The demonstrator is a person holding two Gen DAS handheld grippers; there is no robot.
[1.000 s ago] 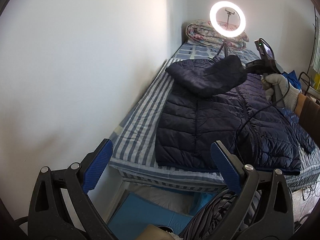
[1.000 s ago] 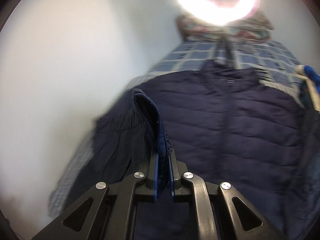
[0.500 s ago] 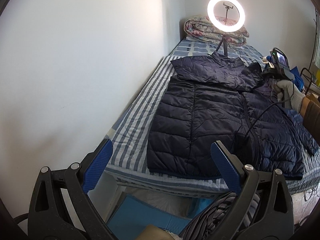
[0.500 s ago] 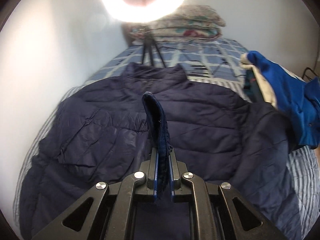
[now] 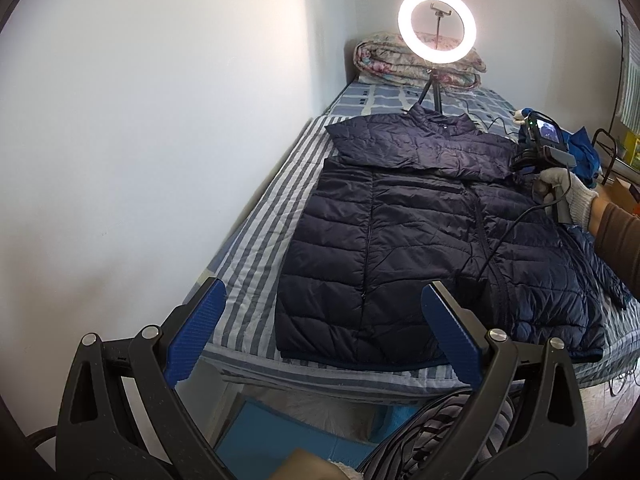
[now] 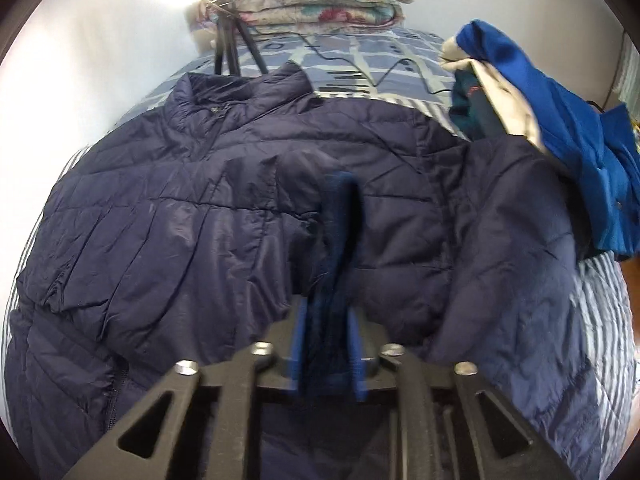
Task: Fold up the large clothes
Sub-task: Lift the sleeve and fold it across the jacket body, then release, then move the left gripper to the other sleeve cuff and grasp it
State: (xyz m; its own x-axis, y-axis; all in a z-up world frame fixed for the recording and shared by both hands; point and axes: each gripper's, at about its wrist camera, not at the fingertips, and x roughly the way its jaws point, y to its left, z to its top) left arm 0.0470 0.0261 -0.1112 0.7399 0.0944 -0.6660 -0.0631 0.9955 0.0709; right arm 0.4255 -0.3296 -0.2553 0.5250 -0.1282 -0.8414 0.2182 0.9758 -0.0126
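A dark navy quilted jacket lies flat on the striped bed, collar toward the far end. Its left sleeve is folded across the chest. My left gripper is open and empty, held off the near end of the bed. My right gripper is over the jacket's right side and still holds the sleeve cuff between its jaws, which have parted a little. The right gripper also shows in the left wrist view, in a gloved hand. The jacket fills the right wrist view.
A lit ring light on a tripod stands at the far end of the bed, in front of a folded floral quilt. A blue garment lies at the bed's right. A white wall runs along the left. A cable trails over the jacket.
The right gripper has carried the sleeve across the jacket to the right and lowered it flat on the chest. Its jaws have widened slightly. The left gripper stayed open.
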